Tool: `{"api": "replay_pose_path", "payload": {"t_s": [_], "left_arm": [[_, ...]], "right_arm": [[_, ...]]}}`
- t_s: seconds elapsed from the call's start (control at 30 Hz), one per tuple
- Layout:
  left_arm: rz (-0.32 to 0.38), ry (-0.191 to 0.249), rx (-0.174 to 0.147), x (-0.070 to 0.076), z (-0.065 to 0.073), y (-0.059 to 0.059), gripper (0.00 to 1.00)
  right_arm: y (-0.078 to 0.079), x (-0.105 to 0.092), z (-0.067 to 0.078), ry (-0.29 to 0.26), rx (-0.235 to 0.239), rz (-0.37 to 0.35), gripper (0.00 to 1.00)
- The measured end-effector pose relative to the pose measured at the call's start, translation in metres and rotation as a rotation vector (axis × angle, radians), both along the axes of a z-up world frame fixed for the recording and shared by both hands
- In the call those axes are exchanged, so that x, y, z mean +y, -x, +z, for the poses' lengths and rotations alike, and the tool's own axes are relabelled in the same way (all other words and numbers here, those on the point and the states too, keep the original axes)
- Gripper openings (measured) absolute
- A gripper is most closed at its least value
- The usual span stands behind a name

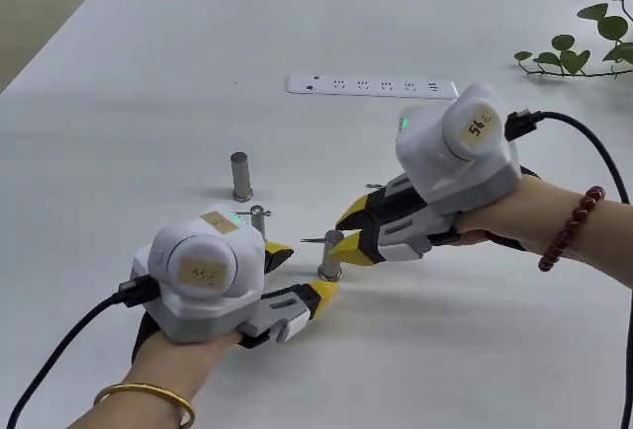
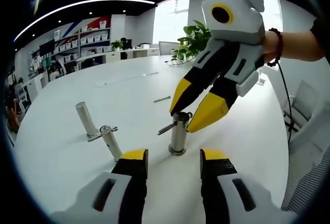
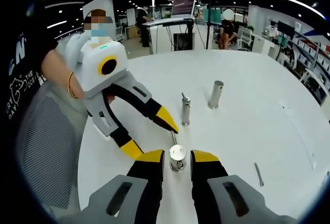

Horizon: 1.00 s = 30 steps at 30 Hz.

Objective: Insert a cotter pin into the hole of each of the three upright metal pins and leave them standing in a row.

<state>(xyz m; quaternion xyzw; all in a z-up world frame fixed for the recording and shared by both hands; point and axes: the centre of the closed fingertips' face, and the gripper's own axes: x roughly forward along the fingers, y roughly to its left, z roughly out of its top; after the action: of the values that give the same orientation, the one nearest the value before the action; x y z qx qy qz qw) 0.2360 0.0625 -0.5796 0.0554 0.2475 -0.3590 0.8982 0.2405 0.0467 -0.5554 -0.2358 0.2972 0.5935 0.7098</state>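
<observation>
Three pins (image 1: 240, 174) are standing in the middle of the surface (image 1: 119, 93), the right tongs (image 3: 178, 158), apart around the nearest pin (image 2: 178, 133), seemingly pushing its cotter pin (image 2: 166, 128) through, left tongs (image 2: 174, 154) apart, needing a straight push next.

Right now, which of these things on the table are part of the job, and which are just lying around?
Part of the job: near metal pin, middle metal pin, far metal pin, cotter pin in the near one, loose cotter pin, left tool, right tool.
Just lying about: power strip, plant.
</observation>
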Motion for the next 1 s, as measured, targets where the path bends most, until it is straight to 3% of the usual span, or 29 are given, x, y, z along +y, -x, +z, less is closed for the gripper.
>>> {"api": "replay_pose_path", "payload": {"t_s": [0.2, 0.6, 0.83, 1.0], "left_arm": [[-0.002, 0.027, 0.007, 0.007, 0.007, 0.003, 0.44], [0.016, 0.039, -0.003, 0.02, 0.018, 0.007, 0.5], [0.059, 0.079, 0.011, 0.029, 0.028, 0.01, 0.53], [0.079, 0.063, -0.001, 0.039, 0.03, 0.013, 0.57]], "right_arm": [[0.002, 0.005, -0.003, 0.005, 0.002, 0.013, 0.13], [-0.001, 0.006, -0.007, 0.017, -0.011, 0.009, 0.09], [-0.002, 0.006, -0.007, 0.018, -0.008, 0.011, 0.08], [-0.003, 0.006, -0.007, 0.016, -0.001, -0.001, 0.08]]}}
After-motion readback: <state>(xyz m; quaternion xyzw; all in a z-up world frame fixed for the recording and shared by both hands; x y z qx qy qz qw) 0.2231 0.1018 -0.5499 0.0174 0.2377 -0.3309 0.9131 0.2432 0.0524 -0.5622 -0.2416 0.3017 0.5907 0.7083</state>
